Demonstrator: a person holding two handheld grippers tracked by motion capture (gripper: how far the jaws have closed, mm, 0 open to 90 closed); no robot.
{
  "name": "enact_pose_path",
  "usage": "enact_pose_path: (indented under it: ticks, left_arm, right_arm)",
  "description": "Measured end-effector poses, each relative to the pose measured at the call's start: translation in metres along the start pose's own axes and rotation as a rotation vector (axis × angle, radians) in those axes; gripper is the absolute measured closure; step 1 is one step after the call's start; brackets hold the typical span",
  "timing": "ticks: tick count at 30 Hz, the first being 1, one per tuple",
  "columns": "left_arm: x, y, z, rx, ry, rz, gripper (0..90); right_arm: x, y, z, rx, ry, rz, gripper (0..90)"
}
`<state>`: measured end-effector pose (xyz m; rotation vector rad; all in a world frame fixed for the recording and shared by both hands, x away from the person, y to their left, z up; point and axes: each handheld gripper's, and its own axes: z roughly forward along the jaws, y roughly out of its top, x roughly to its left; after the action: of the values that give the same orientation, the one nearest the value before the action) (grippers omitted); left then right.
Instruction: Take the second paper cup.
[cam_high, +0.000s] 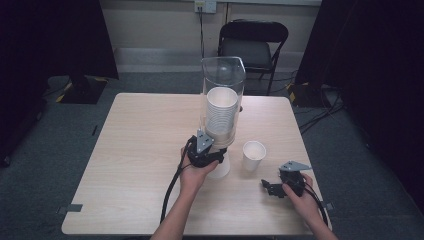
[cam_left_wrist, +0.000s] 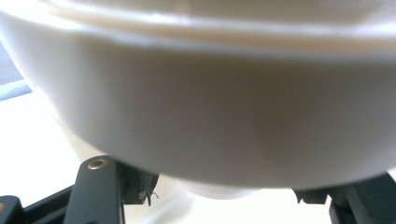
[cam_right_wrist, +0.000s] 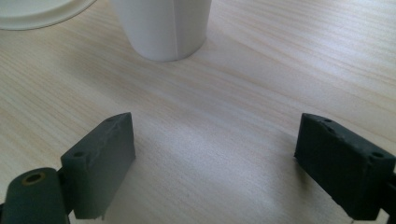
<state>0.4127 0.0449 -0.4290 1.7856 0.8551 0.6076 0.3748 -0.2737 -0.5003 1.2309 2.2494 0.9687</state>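
A clear cup dispenser (cam_high: 223, 80) is stood upright near the middle of the wooden table (cam_high: 135, 150), and a stack of white paper cups (cam_high: 221, 112) is held inside it. The left gripper (cam_high: 214, 159) is held at the foot of the dispenser, where the lowest cup (cam_high: 220, 169) hangs out below the tube. In the left gripper view, this lowest cup (cam_left_wrist: 224, 121) is seen very close and blurred, with the black jaws to either side of its lower part; the jaws are drawn well in, and the cup is taken to be pinched between them, though the contact of the pads is hidden by the cup's wall.

A single paper cup (cam_high: 253, 155) is stood upright on the table just right of the dispenser's foot, apart from it. The right gripper (cam_high: 267, 188) is rested low at the near right of the table, pointed left, nearer than the single cup and apart from it. In the right gripper view, its jaws are seen spread wide over bare wood, with nothing between them; the single cup (cam_right_wrist: 161, 28) is seen farther ahead, and the rim of a white base (cam_right_wrist: 37, 11) is seen at the upper left.

A black folding chair (cam_high: 252, 42) is placed beyond the far edge of the table.
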Motion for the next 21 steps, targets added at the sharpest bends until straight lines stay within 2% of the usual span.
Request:
enact_pose_path:
  ticks: [1,2,3,5,6,7,8,9,10,14,18,21]
  left_arm:
    - [0.000,0.001,-0.001,-0.001,0.003,0.002,34.6]
    - [-0.001,0.002,-0.001,-0.025,0.021,0.006,31.5]
    - [0.000,0.004,-0.003,-0.037,0.013,0.013,27.4]
    - [0.000,0.010,-0.005,-0.046,0.022,0.007,26.0]
    - [0.001,0.011,-0.004,-0.060,0.012,0.005,24.5]
    - [0.001,0.011,-0.003,-0.062,0.009,-0.009,24.5]
    - [0.002,0.012,-0.003,-0.042,0.011,-0.003,24.4]
    - [0.002,0.012,-0.002,-0.037,-0.001,0.003,24.3]
    - [0.001,0.012,-0.001,-0.036,0.008,0.004,24.3]
    - [0.003,0.011,0.002,-0.058,-0.019,0.014,31.5]
    - [0.002,0.005,0.003,-0.084,-0.023,0.033,33.0]
    - [0.001,0.003,0.003,-0.093,-0.010,0.035,33.6]
  right_arm:
    - [0.000,0.000,0.000,0.000,0.000,0.000,11.4]
    - [0.000,0.000,0.000,0.000,0.000,0.001,11.4]
    - [0.000,0.000,0.000,0.000,0.000,0.001,11.4]
    - [-0.001,0.000,0.000,0.000,0.002,-0.003,11.3]
    - [-0.001,0.000,0.000,0.000,0.003,-0.003,11.3]
    - [-0.001,0.000,0.000,0.000,0.002,-0.003,11.3]
    - [-0.001,0.000,0.000,0.000,0.002,-0.003,11.3]
    - [-0.001,0.000,0.000,0.000,0.003,-0.003,11.3]
    - [-0.001,0.000,0.000,0.000,0.003,-0.003,11.3]
    - [-0.001,0.000,0.000,0.000,0.003,-0.003,11.3]
    - [-0.001,0.000,0.000,0.000,0.003,-0.003,11.3]
    - [-0.001,0.000,0.000,-0.001,0.002,-0.004,11.3]
